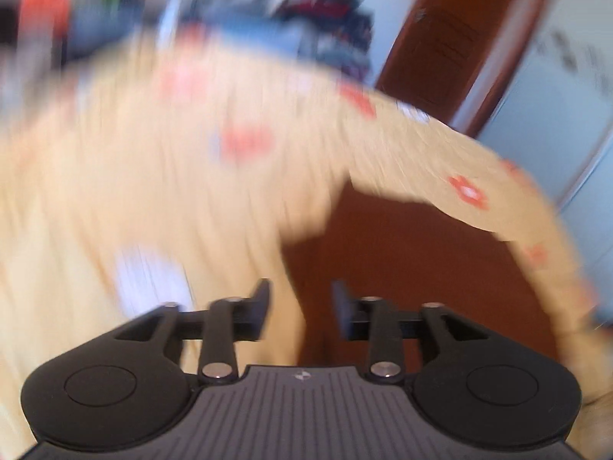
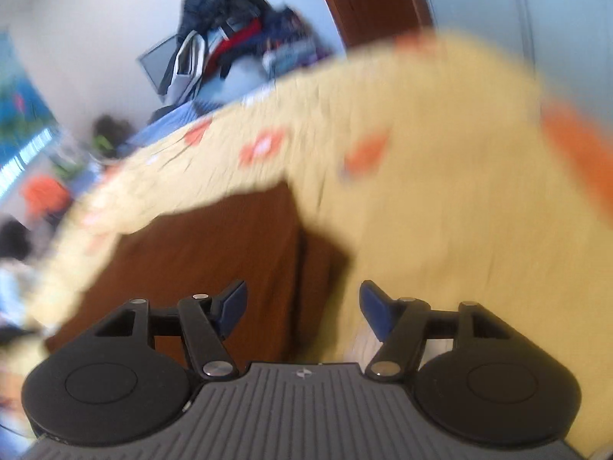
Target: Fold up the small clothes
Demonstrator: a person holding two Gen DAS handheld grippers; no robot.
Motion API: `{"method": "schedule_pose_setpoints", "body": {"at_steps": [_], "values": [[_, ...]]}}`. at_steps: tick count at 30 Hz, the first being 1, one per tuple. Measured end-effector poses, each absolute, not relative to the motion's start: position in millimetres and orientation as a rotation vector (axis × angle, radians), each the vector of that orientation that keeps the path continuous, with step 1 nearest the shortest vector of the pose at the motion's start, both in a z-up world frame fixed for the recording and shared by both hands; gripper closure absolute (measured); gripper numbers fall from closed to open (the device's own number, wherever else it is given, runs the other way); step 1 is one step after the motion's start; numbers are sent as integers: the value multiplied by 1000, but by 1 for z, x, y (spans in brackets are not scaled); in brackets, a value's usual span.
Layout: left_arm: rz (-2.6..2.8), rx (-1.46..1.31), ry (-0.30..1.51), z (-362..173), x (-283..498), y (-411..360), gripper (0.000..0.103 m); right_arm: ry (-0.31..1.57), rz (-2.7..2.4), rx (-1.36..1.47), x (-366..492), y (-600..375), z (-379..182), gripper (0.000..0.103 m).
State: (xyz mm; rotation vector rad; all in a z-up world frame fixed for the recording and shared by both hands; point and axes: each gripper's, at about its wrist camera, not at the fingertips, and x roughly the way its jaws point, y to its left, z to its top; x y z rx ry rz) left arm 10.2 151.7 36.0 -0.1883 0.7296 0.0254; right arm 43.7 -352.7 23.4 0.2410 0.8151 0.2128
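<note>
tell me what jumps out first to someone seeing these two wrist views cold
A pale yellow garment with orange-red motifs fills both views, blurred by motion and arching over a dark brown wooden surface. Low in each view an open black two-finger gripper frames it: the left gripper and the right gripper, neither pinching cloth. Behind, in the right wrist view, a heap of dark mixed clothes stands against a white wall.

Home bedroom, clothes pile (image 2: 230,38), wooden door (image 1: 440,42)

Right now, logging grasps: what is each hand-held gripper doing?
Left hand-held gripper: open, holding nothing.
Right hand-held gripper: open, holding nothing.
</note>
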Motion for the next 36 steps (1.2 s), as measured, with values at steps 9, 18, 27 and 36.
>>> {"method": "schedule_pose_setpoints", "body": {"at_steps": [9,18,27,36], "values": [[-119,207,777,-35,106,10,42,924,371,8,136,-219,-33,28],[-135,91,671,-55,98,36,31,778,357,-85,89,-240,-55,10],[-65,86,647,-46,83,31,30,730,324,-128,71,-232,-63,0],[220,-586,675,-35,-38,127,26,713,321,-130,66,-232,-63,0]]}}
